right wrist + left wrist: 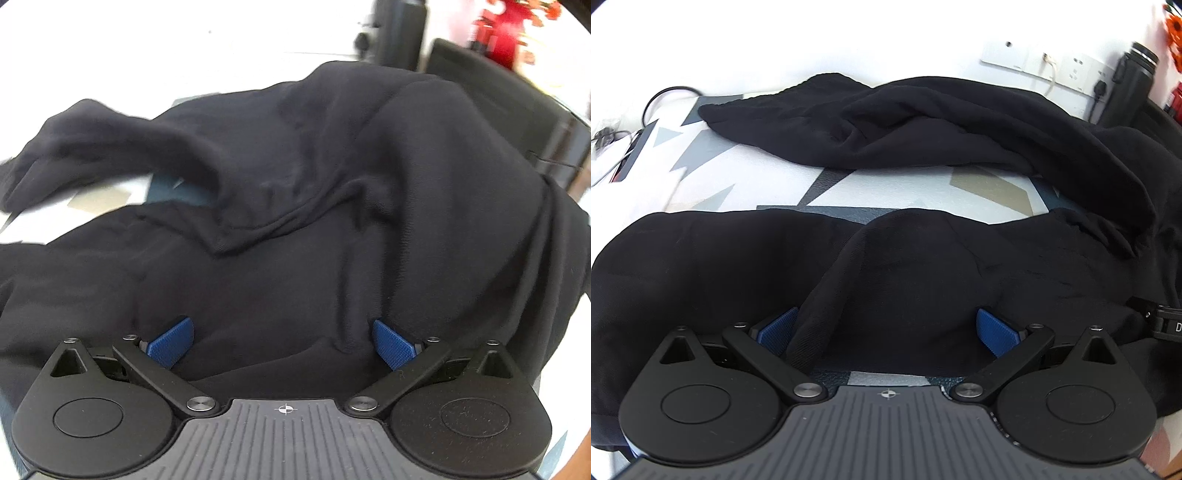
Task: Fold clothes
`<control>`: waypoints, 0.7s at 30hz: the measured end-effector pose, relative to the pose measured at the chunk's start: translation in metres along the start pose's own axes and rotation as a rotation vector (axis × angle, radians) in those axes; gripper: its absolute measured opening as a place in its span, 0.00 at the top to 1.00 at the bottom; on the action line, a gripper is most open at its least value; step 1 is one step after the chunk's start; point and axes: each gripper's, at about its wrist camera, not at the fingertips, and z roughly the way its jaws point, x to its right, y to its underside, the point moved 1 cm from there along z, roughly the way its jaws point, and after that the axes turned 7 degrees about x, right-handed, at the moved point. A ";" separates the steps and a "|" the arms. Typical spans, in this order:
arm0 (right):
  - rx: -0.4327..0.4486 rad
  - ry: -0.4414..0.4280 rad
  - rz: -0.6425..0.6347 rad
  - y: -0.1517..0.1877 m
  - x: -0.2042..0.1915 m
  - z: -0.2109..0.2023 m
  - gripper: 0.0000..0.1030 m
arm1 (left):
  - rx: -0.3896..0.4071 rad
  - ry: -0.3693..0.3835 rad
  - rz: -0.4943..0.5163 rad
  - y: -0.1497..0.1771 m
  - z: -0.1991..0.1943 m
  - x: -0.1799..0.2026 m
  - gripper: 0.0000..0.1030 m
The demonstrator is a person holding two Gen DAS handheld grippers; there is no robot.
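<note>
Black garment (923, 122) sprawled unfolded on patterned table (886, 184). Left tongs (886, 328) and right tongs (284, 343) both spread wide over bunched cloth, gripping nothing. Folding barely begun.

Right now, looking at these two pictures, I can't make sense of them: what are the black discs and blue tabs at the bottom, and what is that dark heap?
Each picture comes from a camera fixed on a hand-held gripper, looking forward along its two fingers. A person holds one in each hand; no robot arm is involved. The black discs are the mechanism, the blue tabs its finger pads. The left gripper and the right gripper both stand open, with cloth bunched between the pads but not pinched. The heap is a black garment, crumpled on a table with a grey geometric pattern. A dark bottle stands behind.
</note>
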 end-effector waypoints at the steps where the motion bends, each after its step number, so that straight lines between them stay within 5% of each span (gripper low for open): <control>1: 0.000 -0.010 -0.010 0.000 -0.003 0.000 0.01 | -0.002 0.012 0.016 0.001 -0.001 -0.001 0.00; 9: -0.016 -0.028 -0.018 0.010 -0.024 -0.012 0.01 | -0.038 -0.011 0.133 0.028 -0.019 0.001 0.00; 17: -0.030 -0.057 -0.043 0.035 -0.041 -0.032 0.01 | -0.090 -0.034 0.083 0.036 -0.033 -0.010 0.00; 21: -0.058 -0.075 -0.061 0.041 -0.046 -0.041 0.01 | -0.071 0.039 -0.072 0.027 -0.051 -0.022 0.01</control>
